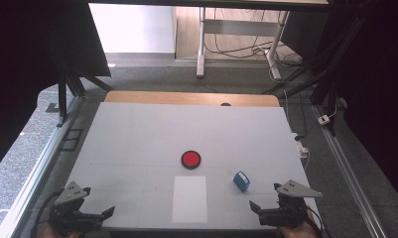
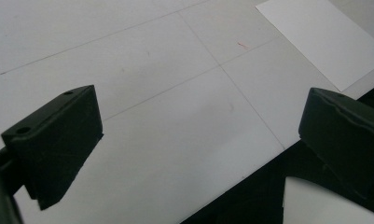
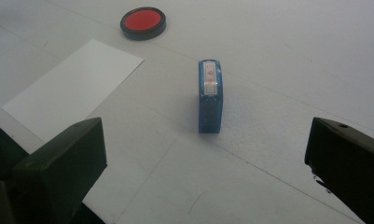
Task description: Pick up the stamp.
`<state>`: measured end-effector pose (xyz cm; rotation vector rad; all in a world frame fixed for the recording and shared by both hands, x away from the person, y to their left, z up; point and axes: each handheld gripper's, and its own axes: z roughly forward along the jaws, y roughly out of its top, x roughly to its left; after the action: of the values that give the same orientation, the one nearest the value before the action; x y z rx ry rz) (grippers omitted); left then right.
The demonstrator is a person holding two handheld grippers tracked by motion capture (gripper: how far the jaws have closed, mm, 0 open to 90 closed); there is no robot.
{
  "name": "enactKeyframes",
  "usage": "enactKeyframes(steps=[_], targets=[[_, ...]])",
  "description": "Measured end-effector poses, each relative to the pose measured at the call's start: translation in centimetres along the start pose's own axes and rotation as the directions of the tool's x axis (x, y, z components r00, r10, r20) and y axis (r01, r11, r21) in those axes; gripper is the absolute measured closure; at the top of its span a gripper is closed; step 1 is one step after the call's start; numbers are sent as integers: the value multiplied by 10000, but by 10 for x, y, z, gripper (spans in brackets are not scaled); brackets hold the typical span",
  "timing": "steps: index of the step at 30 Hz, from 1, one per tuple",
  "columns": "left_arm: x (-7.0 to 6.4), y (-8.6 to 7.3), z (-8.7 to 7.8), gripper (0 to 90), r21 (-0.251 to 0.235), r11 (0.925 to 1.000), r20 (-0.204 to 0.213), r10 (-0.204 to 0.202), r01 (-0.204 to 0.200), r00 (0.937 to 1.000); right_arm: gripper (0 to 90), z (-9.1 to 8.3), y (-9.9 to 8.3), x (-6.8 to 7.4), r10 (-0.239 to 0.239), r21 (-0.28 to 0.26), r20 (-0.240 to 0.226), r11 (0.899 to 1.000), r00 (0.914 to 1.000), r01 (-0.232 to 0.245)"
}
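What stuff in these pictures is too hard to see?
- Blue stamp: the label on its top is too small and blurred to read in the right gripper view.
- White paper sheet: cut off by the top and right edges in the left gripper view.
- Dark spot at the table's far edge: too small in the high view.

grey carpet floor (image 1: 33,134), a metal-legged desk (image 1: 201,44) behind, cables (image 1: 246,49) beneath.

Blue stamp (image 3: 210,95), red ink pad (image 3: 143,22), white paper (image 3: 72,93)
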<state>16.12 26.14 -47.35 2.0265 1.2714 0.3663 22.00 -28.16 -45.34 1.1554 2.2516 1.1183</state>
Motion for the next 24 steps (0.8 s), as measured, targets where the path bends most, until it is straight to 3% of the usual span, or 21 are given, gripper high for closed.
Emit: enactKeyframes(steps=[10, 24], targets=[[-1, 2, 2, 0, 90, 9999, -178, 101, -99, 9998, 0, 0, 0, 0, 82, 56, 51, 10000, 10000, -82], [-2, 2, 3, 1, 149, 9997, -78, 177, -176, 9998, 0, 2, 0, 1, -79, 206, 70, 9998, 9999, 78]])
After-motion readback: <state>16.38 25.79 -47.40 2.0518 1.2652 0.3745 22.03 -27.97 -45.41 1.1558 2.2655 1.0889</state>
